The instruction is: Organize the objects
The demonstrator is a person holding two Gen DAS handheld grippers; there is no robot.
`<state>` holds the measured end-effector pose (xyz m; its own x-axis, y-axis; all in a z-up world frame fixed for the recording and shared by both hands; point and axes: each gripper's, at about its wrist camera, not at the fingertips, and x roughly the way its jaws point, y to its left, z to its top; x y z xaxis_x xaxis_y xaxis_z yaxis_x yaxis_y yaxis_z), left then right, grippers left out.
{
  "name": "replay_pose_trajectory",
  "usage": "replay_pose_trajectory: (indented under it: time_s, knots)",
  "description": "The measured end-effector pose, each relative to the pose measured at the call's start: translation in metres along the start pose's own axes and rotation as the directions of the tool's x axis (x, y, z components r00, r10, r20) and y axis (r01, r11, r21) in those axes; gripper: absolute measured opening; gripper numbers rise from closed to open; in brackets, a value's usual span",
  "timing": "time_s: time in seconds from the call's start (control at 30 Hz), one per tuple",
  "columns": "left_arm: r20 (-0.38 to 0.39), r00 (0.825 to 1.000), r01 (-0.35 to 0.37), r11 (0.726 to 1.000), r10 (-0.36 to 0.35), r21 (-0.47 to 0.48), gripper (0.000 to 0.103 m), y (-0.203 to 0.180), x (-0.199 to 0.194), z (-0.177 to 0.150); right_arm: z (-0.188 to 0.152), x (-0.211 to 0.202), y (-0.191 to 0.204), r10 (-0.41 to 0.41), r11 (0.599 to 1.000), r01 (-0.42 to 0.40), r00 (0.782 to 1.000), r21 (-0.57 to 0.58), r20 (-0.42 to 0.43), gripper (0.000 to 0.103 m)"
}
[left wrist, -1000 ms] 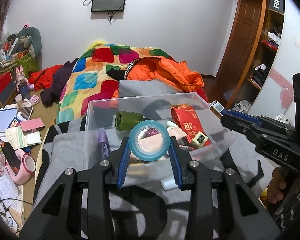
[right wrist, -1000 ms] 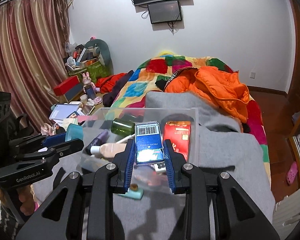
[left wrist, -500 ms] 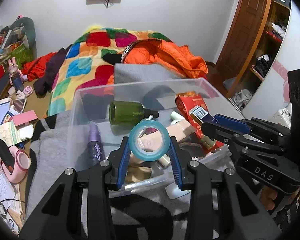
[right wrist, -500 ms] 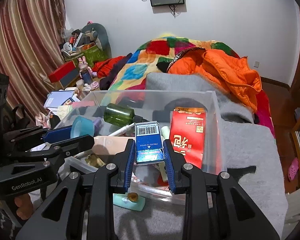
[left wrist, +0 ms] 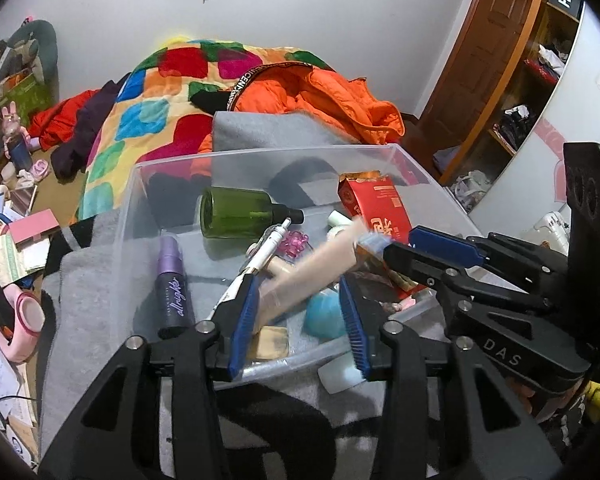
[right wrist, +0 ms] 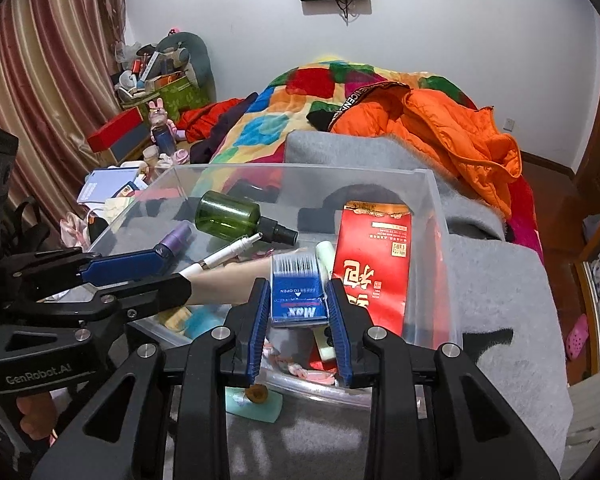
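Note:
A clear plastic bin (left wrist: 260,156) stands on a grey blanket, and both grippers hang over its near edge. My left gripper (left wrist: 299,284) is opening, with nothing pressed between its blue pads. The teal tape roll (left wrist: 324,314) lies blurred on the bin floor below them, beside a blurred beige tube (left wrist: 312,272). My right gripper (right wrist: 298,284) is shut on a blue "Max" box (right wrist: 298,300) with a barcode, held over the bin (right wrist: 300,168). In the bin lie a green bottle (left wrist: 240,212), a purple spray bottle (left wrist: 174,284), a white pen (left wrist: 260,256) and a red carton (right wrist: 372,264).
A mint-coloured item (right wrist: 252,404) lies on the grey blanket (right wrist: 500,320) just outside the bin's near wall. Behind are a patchwork quilt (left wrist: 148,120) and an orange jacket (left wrist: 324,96). Papers and a pink object (left wrist: 20,320) clutter the left; wooden shelves (left wrist: 532,80) stand at the right.
Both grippers came down closer over the bin. The left jaws spread and the teal tape roll dropped out of them into the bin. The right gripper still holds the blue box.

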<state>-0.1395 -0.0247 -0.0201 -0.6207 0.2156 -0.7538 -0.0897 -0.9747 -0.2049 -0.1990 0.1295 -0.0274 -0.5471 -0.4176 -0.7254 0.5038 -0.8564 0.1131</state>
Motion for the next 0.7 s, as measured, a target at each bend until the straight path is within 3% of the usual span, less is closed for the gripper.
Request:
replay_pose_trajectory:
  time_s: [0.2, 0.33, 0.7]
  knots:
    - [0.060, 0.996, -0.066, 0.997, 0.064, 0.035, 0.062, -0.009, -0.021, -0.007, -0.005, -0.016, -0.001, -0.016, 1.000, 0.016, 1.000, -0.001, 0.025, 0.038]
    - [0.101, 0.990, -0.105, 0.994, 0.100, 0.043, 0.074, -0.013, -0.039, -0.017, -0.011, -0.035, -0.007, -0.002, 1.000, 0.001, 0.999, 0.019, 0.048, 0.038]
    - [0.095, 0.989, -0.108, 0.994, 0.110, -0.025, 0.085, 0.000, -0.057, -0.051, -0.042, -0.064, 0.008, 0.070, 0.997, -0.071, 0.996, 0.019, 0.046, 0.038]
